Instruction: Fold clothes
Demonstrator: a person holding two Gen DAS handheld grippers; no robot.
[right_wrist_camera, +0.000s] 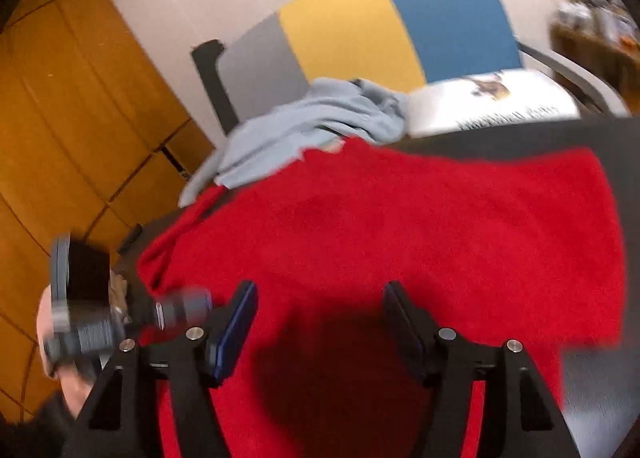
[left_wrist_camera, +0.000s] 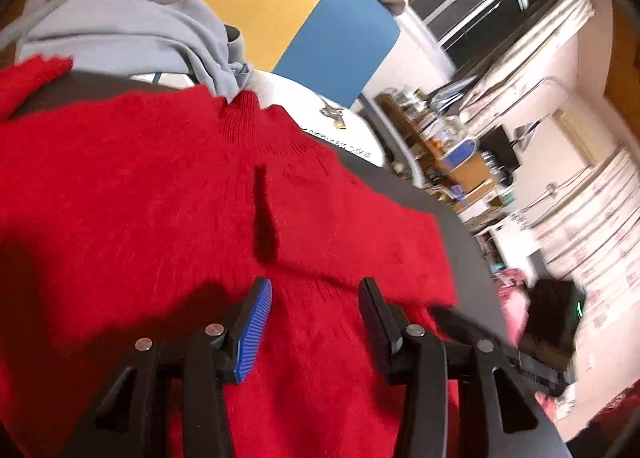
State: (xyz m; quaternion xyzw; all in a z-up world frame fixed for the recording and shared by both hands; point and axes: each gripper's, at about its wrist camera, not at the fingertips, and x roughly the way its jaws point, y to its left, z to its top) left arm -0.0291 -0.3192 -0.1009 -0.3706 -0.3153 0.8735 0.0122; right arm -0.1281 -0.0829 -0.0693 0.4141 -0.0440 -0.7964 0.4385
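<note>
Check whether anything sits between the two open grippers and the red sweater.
Nothing visible does. The left gripper and right gripper both hang open right over the red sweater. The grey garment lies at its far edge.

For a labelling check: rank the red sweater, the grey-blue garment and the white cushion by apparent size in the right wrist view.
1. red sweater
2. grey-blue garment
3. white cushion
The last two look close, and the sweater lies nearest the camera.
</note>
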